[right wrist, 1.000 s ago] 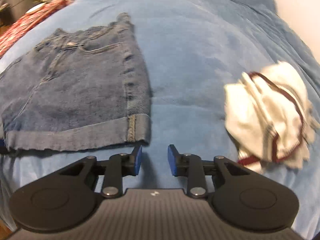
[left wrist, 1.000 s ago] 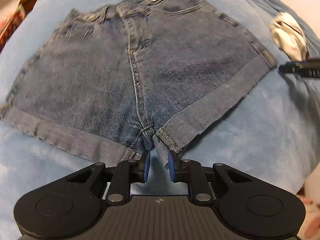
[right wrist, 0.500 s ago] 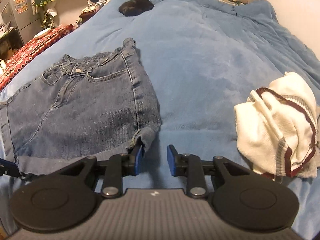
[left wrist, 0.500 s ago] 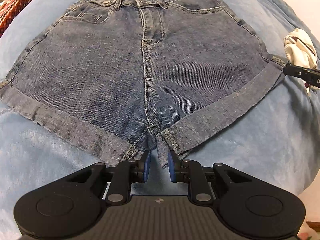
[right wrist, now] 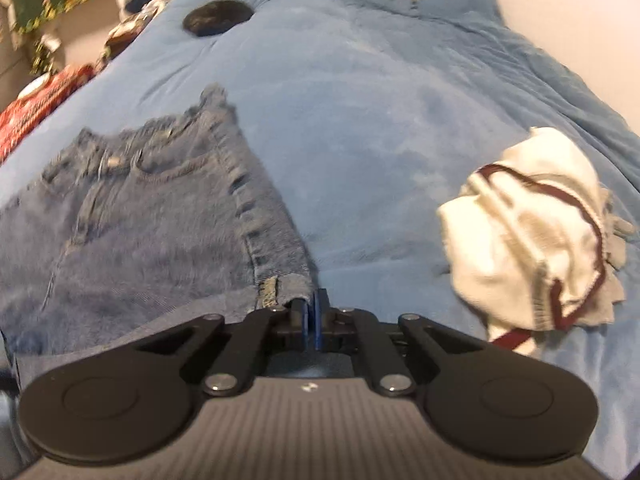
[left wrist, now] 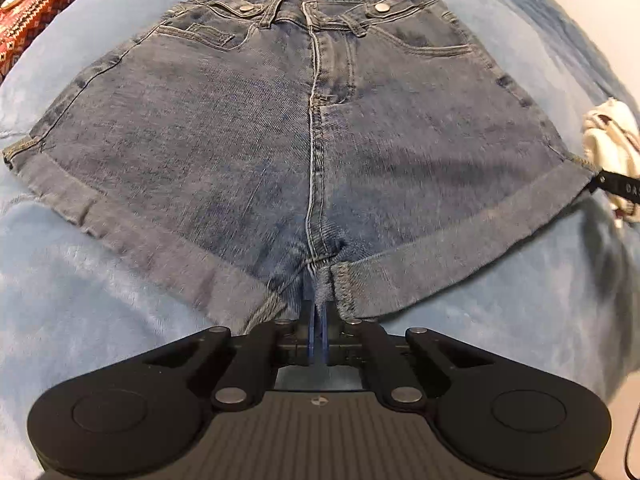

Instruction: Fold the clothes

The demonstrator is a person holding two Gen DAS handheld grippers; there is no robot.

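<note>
A pair of blue denim shorts [left wrist: 248,128] lies spread flat, front up, on a blue blanket [left wrist: 80,300], waistband away from me. My left gripper [left wrist: 319,312] is shut on the crotch of the shorts at the near edge. My right gripper [right wrist: 312,308] is shut on the outer corner of the right leg's cuff; the shorts also show in the right wrist view [right wrist: 152,232]. The right gripper's tip shows at the cuff corner in the left wrist view [left wrist: 612,186].
A crumpled white garment with dark red trim [right wrist: 532,224] lies on the blanket [right wrist: 360,120] to the right of the shorts. A dark round object [right wrist: 218,18] sits at the far end. A red patterned cloth [left wrist: 36,12] lies beyond the left edge.
Both grippers have closed from open: the left on the crotch, the right on the cuff corner after moving in to it. The shorts now look straighter and flatter.
</note>
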